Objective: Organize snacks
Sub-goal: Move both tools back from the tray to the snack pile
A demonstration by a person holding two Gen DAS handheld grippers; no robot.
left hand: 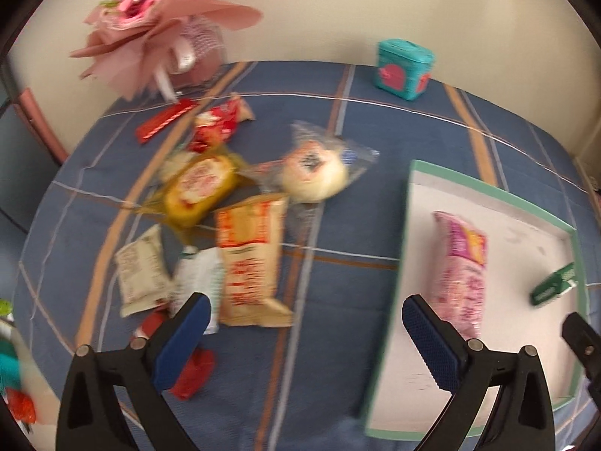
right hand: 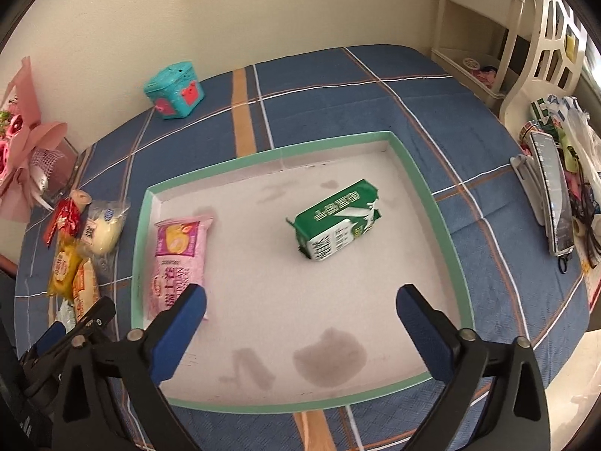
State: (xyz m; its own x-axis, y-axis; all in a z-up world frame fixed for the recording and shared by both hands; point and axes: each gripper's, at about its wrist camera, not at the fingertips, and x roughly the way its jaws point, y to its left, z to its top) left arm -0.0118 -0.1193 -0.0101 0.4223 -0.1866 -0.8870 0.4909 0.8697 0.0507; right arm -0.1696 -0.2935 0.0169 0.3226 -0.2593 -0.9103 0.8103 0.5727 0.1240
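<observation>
My left gripper (left hand: 304, 323) stands open over the blue checked cloth, between a pile of snacks and a green-rimmed tray (left hand: 407, 225); nothing is between its fingers. The pile holds a yellow packet (left hand: 201, 188), a wrapped round bun (left hand: 315, 173), an orange-and-white packet (left hand: 249, 259) and a red packet (left hand: 219, 124). In the right wrist view my right gripper (right hand: 300, 312) hangs open and empty above the tray (right hand: 413, 180). On the tray floor lie a pink packet (right hand: 180, 259) at the left and a green packet (right hand: 336, 220) near the middle. The left gripper (right hand: 77, 323) shows at the lower left.
A teal tin (right hand: 174, 90) stands at the back by the wall, a pink bouquet (left hand: 157, 18) at the back left. A phone on a stand (right hand: 552, 195) and clutter lie at the table's right edge, with a white shelf (right hand: 488, 37) behind.
</observation>
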